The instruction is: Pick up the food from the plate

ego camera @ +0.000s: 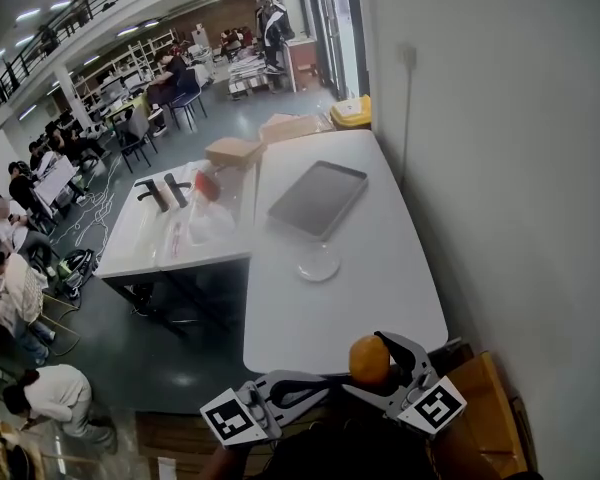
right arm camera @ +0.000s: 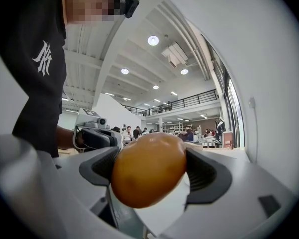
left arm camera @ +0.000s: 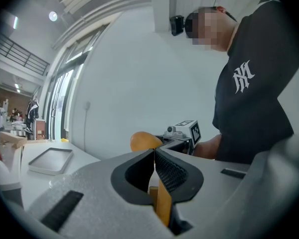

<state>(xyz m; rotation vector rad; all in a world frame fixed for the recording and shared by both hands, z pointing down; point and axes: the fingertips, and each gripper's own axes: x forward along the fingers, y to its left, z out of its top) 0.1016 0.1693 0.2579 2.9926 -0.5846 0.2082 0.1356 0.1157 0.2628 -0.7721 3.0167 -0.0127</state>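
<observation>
— Where is the food [right arm camera: 149, 169]?

— In the right gripper [right arm camera: 150, 172]. Its jaws stand partly apart, one pad on each side of the rounded orange-brown piece, and both press against it. The piece bulges out past the pads toward the camera.

— Is it resting on anything?

— No. In the head view it is up in the air at the near end of the white table [ego camera: 390, 278], close to the person's body.

— And the plate [ego camera: 318, 263]?

— Well apart from the food, farther out on the table, around its middle. It is small, round and pale. The grey tray [ego camera: 318, 198] lies just beyond it, on the far side.

— What about the left gripper [left arm camera: 154, 156]?

— Its jaws are closed, the dark pads meeting along one line. No scene object sits between them. It is held just left of the right gripper, at about the same height, and the two point toward each other.

— Does either gripper view show the other tool?

— Both do. The left gripper view looks across at the food and the marker cube [left arm camera: 190, 130] behind it. The person's black shirt [left arm camera: 254, 83] fills the right of that view. I cannot tell what kind of food it is.
</observation>
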